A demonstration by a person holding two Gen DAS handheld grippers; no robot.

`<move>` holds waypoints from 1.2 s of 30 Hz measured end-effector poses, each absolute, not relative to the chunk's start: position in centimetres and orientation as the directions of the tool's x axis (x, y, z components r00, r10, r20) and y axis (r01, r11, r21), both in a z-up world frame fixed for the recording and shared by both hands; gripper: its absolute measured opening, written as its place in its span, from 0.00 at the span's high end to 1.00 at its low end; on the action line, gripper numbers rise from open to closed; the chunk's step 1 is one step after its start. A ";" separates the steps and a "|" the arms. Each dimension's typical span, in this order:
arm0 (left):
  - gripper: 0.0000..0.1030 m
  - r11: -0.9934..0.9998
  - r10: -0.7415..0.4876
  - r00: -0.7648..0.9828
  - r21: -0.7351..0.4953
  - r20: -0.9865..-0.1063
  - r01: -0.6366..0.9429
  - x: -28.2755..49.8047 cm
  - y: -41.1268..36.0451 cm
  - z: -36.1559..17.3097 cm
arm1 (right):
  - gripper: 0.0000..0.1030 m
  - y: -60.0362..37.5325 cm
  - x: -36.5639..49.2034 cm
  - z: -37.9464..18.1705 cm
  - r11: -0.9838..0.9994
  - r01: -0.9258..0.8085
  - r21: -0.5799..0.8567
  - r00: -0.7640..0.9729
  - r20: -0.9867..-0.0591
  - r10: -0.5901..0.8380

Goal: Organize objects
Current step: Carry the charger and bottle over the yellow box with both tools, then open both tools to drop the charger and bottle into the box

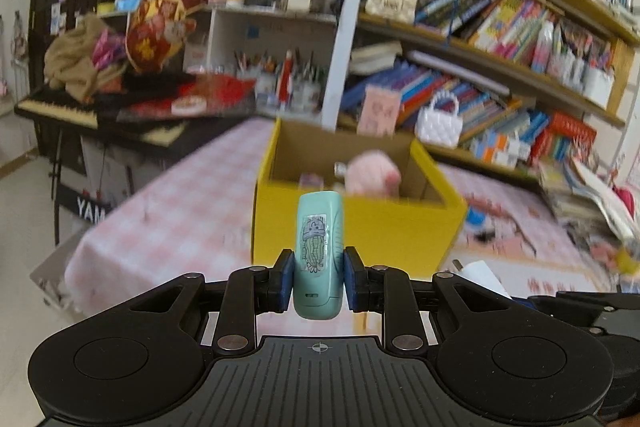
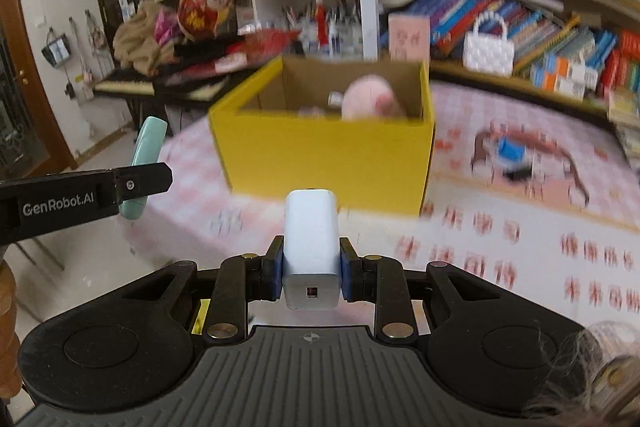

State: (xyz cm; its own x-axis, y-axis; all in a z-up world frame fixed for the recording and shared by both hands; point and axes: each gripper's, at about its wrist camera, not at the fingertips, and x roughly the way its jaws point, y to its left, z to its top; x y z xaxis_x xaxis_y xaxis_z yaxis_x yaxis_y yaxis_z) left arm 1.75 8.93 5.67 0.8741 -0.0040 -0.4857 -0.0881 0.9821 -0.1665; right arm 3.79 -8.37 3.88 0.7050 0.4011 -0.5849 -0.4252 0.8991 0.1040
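The left hand-held gripper (image 1: 317, 277) is clamping a teal gadget (image 1: 319, 255); the right hand-held gripper (image 2: 311, 275) is pinching a white charger block (image 2: 311, 251); both are pointing at the yellow box (image 2: 328, 155) on the bench (image 2: 520, 247), probably for dropping in.

Teal device (image 1: 318, 251), white charger (image 2: 311, 251), both upright.

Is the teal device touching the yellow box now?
Apart. The right wrist view shows the teal device in the left gripper, left of the yellow box, floor between them.
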 end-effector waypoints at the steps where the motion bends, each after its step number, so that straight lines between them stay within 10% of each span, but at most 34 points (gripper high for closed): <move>1: 0.77 0.979 -0.006 0.881 -0.182 -0.473 -0.091 2.6 9.1 6.1 | 0.77 -8.4 4.7 4.4 0.898 -0.429 0.101 0.716 -0.568 0.406; 14: 0.77 0.969 0.016 0.876 -0.210 -0.482 -0.133 15.5 8.5 6.1 | 0.77 -7.5 19.1 7.0 0.880 -0.472 0.057 0.763 -0.473 0.441; 36: 0.76 0.975 0.126 0.734 -0.052 -0.668 -0.215 22.7 7.1 1.1 | 0.76 -3.8 28.4 0.4 0.746 -0.666 -0.016 0.526 -0.720 0.454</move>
State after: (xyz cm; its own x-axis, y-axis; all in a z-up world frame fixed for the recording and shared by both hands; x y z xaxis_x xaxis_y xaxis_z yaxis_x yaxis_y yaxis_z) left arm 22.69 7.10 1.12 0.7338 0.1261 -0.6675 -0.2149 0.9753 -0.0520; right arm 28.36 -3.79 0.37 0.5256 0.4538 -0.7195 -0.6655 0.7462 -0.0155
